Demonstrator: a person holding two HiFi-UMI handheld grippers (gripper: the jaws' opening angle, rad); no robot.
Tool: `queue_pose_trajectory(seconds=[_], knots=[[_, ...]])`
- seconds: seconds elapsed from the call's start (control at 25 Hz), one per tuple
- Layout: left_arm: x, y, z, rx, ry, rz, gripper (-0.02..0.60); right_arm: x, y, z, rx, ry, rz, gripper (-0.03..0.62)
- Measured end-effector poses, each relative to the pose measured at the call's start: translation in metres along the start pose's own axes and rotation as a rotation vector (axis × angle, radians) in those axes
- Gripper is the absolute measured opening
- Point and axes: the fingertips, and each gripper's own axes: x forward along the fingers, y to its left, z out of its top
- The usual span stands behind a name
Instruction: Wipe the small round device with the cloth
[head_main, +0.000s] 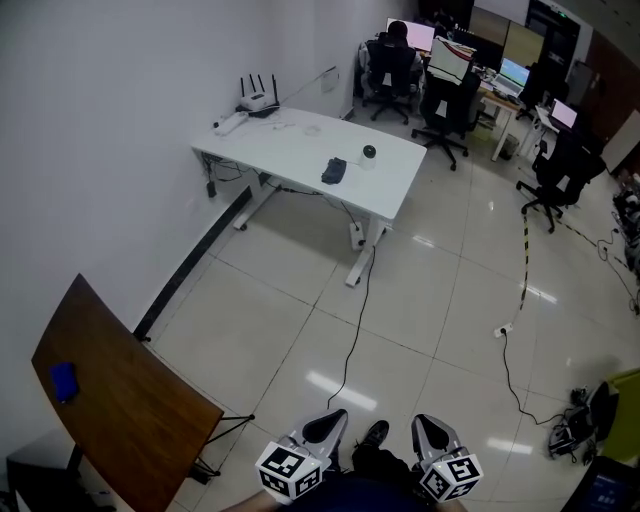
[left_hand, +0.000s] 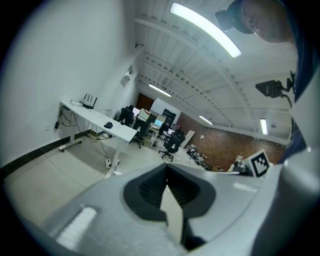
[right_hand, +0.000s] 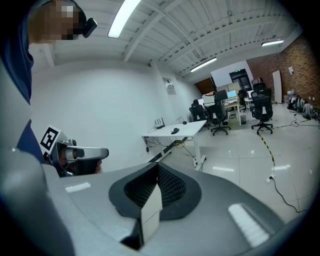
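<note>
White desk (head_main: 290, 140) stands well across the tiled floor from the person. Toward its right end lies the dark cloth (head_main: 334, 170), with the small round device (head_main: 369, 152) just beside it, nearer the far right corner. The left gripper (head_main: 325, 428) and the right gripper (head_main: 432, 432), held low by the person, have their jaws pressed together on nothing.

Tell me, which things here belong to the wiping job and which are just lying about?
For the job: small round device, dark cloth, white table, left gripper and right gripper (both shut, empty).
Lying about: router, blue object on the brown table, office chairs, floor cable.
</note>
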Motion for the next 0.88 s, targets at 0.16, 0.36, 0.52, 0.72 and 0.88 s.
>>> queue_pose_trajectory(seconds=[0.16,0.36,0.52,0.72,0.88], knots=[[0.018,0.016,0.008,0.003,0.001,0.035,0.002,0.026,-0.011,0.003,0.008,0.016,0.035,0.009],[0.048,0.034,0.03,0.022,-0.019,0.103,0.002,0.065,-0.031,0.024,0.0,0.014,0.109,0.009],[0.079,0.04,0.052,0.042,-0.04,0.15,0.002,0.091,-0.06,0.051,-0.016,0.006,0.147,0.009],[0.114,0.039,0.069,0.057,-0.047,0.188,0.002,0.113,-0.091,0.075,-0.009,-0.001,0.192,0.01],[0.134,0.041,0.075,0.058,-0.053,0.229,0.002,0.127,-0.11,0.086,-0.02,0.003,0.229,0.01]])
